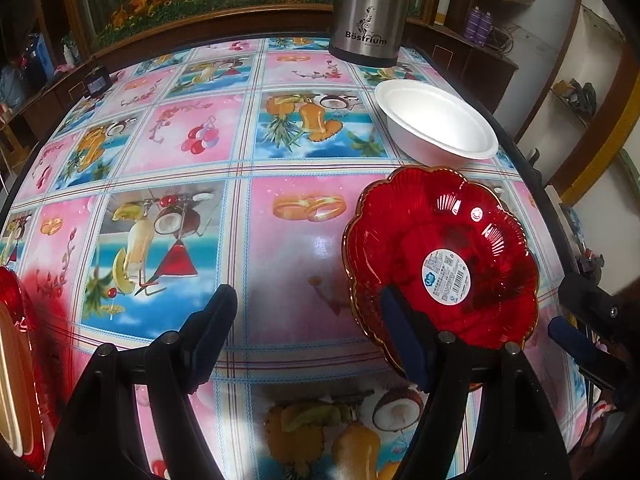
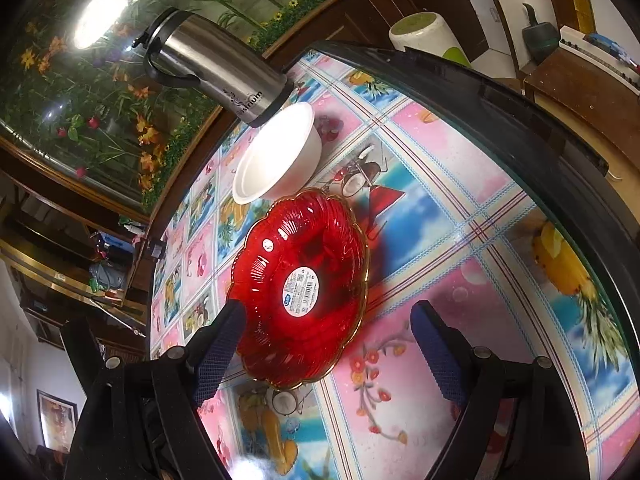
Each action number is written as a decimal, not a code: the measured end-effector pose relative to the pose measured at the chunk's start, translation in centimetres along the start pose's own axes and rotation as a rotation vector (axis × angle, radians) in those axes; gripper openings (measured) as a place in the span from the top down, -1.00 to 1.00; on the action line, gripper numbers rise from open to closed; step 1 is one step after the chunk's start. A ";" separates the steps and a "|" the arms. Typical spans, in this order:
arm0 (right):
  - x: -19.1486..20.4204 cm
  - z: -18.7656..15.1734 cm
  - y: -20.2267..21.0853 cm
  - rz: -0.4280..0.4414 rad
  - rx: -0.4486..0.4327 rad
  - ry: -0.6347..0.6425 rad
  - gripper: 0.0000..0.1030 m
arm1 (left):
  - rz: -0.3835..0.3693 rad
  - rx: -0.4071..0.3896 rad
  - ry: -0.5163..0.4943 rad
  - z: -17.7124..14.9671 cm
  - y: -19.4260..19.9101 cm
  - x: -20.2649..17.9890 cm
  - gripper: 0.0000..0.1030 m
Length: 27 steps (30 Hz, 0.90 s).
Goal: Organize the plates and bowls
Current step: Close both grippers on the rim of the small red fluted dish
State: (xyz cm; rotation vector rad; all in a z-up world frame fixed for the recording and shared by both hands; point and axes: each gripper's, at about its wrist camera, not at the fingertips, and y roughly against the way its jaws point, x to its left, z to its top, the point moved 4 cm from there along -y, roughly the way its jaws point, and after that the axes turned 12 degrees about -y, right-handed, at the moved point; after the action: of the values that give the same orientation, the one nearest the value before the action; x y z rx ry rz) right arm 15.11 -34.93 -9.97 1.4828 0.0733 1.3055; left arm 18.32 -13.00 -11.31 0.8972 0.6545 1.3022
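Observation:
A red scalloped glass plate (image 1: pixel 440 256) with a white sticker lies on the fruit-pattern tablecloth, right of centre in the left wrist view. Just behind it stands a white foam bowl (image 1: pixel 436 124). My left gripper (image 1: pixel 308 340) hovers open and empty, its right finger overlapping the plate's near-left rim. In the right wrist view the same plate (image 2: pixel 300 288) sits between and ahead of the fingers of my right gripper (image 2: pixel 330 352), which is open and holds nothing. The bowl (image 2: pixel 276 156) is beyond it. Another red plate (image 1: pixel 12 340) shows at the far left edge.
A steel thermos jug (image 1: pixel 366 8) stands at the table's back edge behind the bowl. A small black box (image 1: pixel 96 82) sits at the far left corner. The table's dark rim (image 2: pixel 520 120) curves close on the right. Wooden cabinets and a flower picture surround the table.

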 end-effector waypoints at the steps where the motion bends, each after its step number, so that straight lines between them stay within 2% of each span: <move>1: -0.1 0.1 -0.2 -0.003 0.002 -0.002 -0.66 | -0.001 0.002 0.000 0.0 -0.1 0.0 -0.43; 6: -0.3 0.5 -1.0 -0.007 0.009 -0.011 -0.61 | -0.001 0.007 -0.007 0.2 -0.8 -0.4 -0.42; 12: -0.1 0.7 -2.4 -0.019 0.036 -0.002 -0.35 | 0.001 0.014 -0.018 0.2 -1.6 -1.0 -0.42; 15: -0.4 0.8 -3.3 -0.043 0.046 -0.009 -0.10 | -0.001 0.017 -0.019 0.1 -1.9 -1.2 -0.42; 17: -0.4 0.7 -3.7 -0.051 0.053 -0.004 0.19 | -0.006 0.018 -0.015 0.1 -2.1 -1.2 -0.42; 19: -0.3 0.7 -3.9 -0.056 0.055 0.002 0.23 | -0.015 0.018 -0.008 0.2 -2.3 -1.2 -0.42; 21: -0.3 0.7 -4.1 -0.060 0.055 0.005 0.31 | -0.016 0.024 -0.001 0.2 -2.6 -1.2 -0.27; 22: -0.3 0.7 -4.2 -0.064 0.056 0.005 0.44 | -0.017 0.017 0.000 0.2 -2.6 -1.2 -0.19; 24: -0.3 0.7 -4.6 -0.076 0.065 0.012 0.68 | -0.022 0.009 -0.007 0.4 -2.5 -1.3 0.21; 25: -0.3 0.6 -4.7 -0.082 0.070 0.016 0.85 | -0.035 0.011 -0.007 0.6 -2.5 -1.4 0.31; 26: -0.3 0.5 -5.0 -0.077 0.079 0.020 0.84 | -0.048 0.013 -0.006 0.7 -2.4 -1.5 0.49; 27: -0.2 0.4 -5.0 -0.074 0.083 0.023 0.85 | -0.053 0.015 -0.012 0.8 -2.4 -1.6 0.56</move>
State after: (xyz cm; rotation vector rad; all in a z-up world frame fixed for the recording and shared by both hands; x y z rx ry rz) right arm 18.21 -33.35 -13.65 1.5213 0.1971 1.2730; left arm 19.90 -14.82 -13.06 0.8940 0.6757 1.2458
